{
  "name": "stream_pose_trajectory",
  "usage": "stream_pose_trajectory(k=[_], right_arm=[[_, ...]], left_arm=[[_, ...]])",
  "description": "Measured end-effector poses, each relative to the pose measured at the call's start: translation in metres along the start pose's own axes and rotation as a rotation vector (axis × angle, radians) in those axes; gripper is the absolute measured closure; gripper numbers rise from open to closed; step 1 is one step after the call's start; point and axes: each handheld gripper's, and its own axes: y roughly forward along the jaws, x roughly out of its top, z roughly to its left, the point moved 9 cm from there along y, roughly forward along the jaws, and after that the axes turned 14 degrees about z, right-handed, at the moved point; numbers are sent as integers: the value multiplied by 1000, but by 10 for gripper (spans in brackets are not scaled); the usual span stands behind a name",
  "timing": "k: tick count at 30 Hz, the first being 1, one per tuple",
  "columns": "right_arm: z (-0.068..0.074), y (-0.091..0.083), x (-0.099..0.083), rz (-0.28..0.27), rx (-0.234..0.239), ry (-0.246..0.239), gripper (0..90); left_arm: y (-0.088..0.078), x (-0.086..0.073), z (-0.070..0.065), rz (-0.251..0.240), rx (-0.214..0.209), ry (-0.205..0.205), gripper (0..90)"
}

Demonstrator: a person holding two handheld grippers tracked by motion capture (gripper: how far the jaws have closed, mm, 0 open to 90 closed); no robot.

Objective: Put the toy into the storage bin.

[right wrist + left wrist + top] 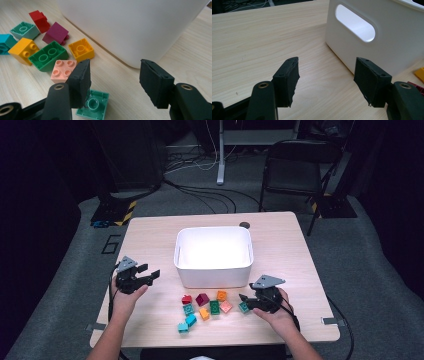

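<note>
A white bin (213,255) stands in the middle of the wooden table (150,235). In front of it lie several toy bricks, among them a red one (186,299), a magenta one (202,299) and a green one (214,307). My left gripper (150,271) hovers open left of the bin, with its jaws (328,75) apart over bare wood near the bin's handle slot (355,23). At the right end of the bricks my right gripper (243,302) is open. Its jaws (115,75) stand apart just above an upturned teal brick (93,103), beside a pink brick (63,70).
An orange hollow brick (81,49), a yellow-orange brick (23,50) and a cyan brick (190,320) lie in the same cluster. A black round cap (244,225) sits behind the bin. A folding chair (295,165) and floor cables stand beyond the table.
</note>
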Motion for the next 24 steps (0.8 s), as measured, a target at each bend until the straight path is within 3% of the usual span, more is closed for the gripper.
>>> stream_pose_trajectory(k=[7,13,24], right_arm=[[6,8,0,8,4,-15,418],[10,15,-5,27,22,-21,422],[20,21,-15,94,24,-46,419]], left_arm=[[7,-4,4,31,20,10,364],[13,-8,9,43,19,-29,384],[18,-14,16,58,23,-53,384]])
